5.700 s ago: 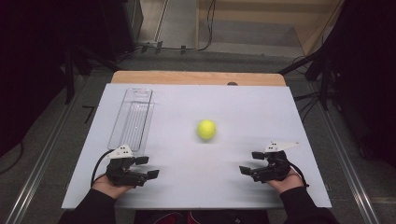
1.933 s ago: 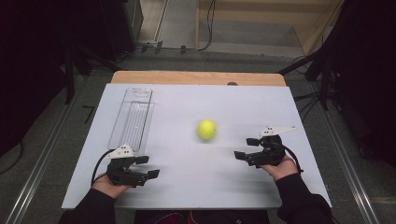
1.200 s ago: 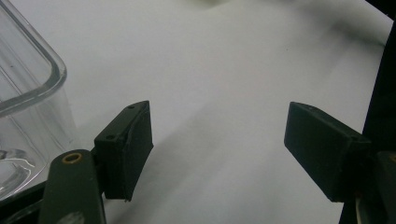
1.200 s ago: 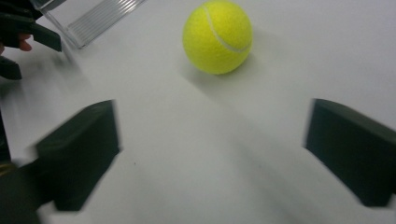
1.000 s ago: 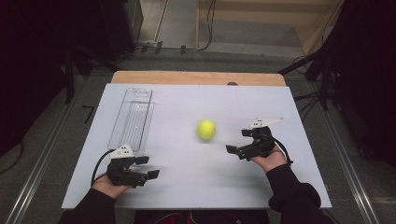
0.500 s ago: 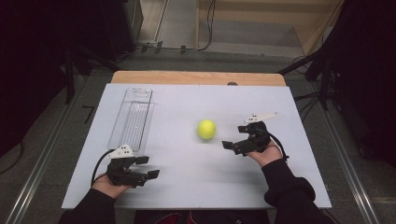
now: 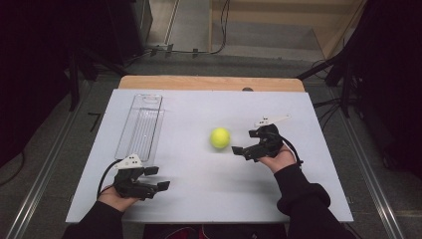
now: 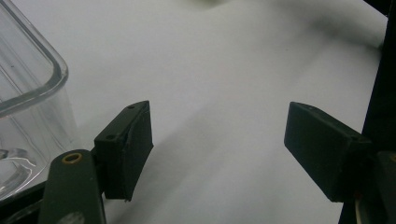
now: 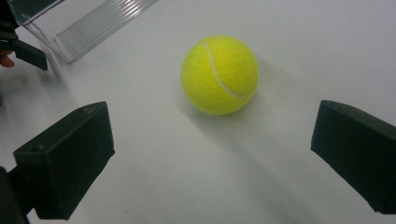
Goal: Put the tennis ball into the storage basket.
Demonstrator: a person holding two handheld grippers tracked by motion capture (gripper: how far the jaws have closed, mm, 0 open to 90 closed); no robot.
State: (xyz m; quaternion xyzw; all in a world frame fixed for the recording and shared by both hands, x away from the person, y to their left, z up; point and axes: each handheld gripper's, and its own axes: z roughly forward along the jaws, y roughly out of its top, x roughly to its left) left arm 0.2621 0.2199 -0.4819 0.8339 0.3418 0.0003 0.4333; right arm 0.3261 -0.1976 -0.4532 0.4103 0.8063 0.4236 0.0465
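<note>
right gripper [image 7: 245, 147] jaws apart, we sit just beside tennis ball [image 7: 220, 138] | left gripper [image 7: 157, 178] jaws apart, low near clear tray [image 7: 142, 127] | tray holds nothing

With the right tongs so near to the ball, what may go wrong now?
1. The tennis ball lies free on the smooth white table; a touch from one jaw of the open right tongs may roll it away.
2. The left tongs rest beside the clear container and might bump it.
</note>
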